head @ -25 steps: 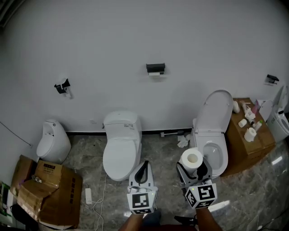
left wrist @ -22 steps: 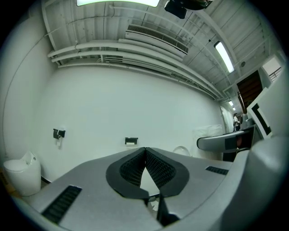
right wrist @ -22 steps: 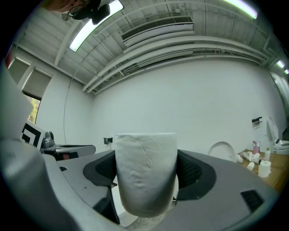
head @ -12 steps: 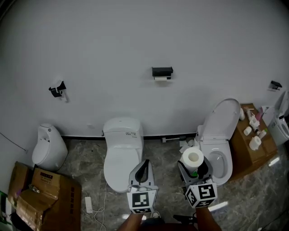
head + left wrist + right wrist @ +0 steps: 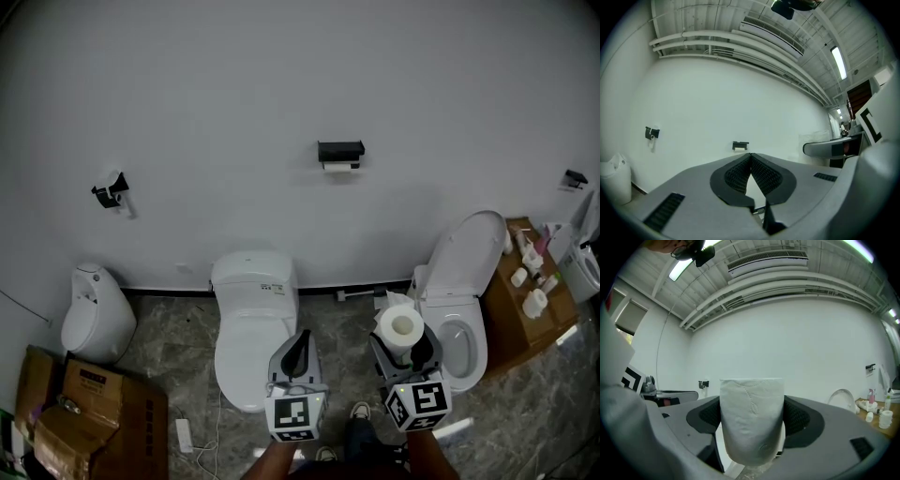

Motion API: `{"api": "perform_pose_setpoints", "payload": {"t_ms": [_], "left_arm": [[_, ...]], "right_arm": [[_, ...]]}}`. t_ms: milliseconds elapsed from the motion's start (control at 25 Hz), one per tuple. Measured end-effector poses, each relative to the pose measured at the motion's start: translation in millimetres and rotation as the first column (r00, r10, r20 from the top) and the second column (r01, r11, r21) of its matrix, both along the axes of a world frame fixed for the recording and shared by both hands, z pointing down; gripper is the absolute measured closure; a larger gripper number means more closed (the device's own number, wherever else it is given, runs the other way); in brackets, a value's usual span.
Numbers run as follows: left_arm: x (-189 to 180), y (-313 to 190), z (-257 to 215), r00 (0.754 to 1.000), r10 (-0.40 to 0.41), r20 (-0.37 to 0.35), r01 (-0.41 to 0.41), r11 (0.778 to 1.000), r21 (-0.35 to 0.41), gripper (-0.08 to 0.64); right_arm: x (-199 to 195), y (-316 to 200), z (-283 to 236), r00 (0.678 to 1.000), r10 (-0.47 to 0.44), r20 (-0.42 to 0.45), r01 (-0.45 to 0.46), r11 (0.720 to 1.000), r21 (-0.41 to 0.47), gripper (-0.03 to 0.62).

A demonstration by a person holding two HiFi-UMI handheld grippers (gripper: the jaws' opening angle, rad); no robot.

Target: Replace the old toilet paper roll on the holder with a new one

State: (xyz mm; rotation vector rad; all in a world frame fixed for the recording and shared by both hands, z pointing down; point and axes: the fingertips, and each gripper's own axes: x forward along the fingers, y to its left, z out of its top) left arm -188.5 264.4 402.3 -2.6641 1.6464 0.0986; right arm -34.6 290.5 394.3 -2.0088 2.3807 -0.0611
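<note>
The black wall holder (image 5: 340,150) carries the thin old roll (image 5: 339,167) high on the white wall, well beyond both grippers. In the left gripper view the holder (image 5: 740,146) shows just above the jaw tips. My left gripper (image 5: 298,349) (image 5: 751,155) is shut and empty, pointing level at the wall. To its right, my right gripper (image 5: 403,343) (image 5: 752,416) is shut on the full white new roll (image 5: 401,327) (image 5: 752,418), held upright between the pads. That roll blocks the middle of the right gripper view.
A closed white toilet (image 5: 248,323) stands below the left gripper and an open one (image 5: 461,281) to the right. Also in view are a urinal (image 5: 94,309), cardboard boxes (image 5: 80,408), a brown cabinet with bottles (image 5: 530,300), a small wall fitting (image 5: 109,190) and my shoes (image 5: 359,411).
The whole scene has slid down in the head view and my shoes have come into sight. Both grippers keep their places in the picture and their grips.
</note>
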Motion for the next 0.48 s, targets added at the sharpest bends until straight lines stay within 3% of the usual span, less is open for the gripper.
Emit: {"api": "perform_pose_setpoints", "payload": {"t_ms": [480], "left_arm": [[39.2,-114.7,-2.6,1.000,-0.018,0.014,0.018,1.000,-0.004,0.545]], "right_arm": [[40.0,-119.2,-2.0,1.000,-0.018,-0.011,0.018,1.000,0.002,0.219]]}}
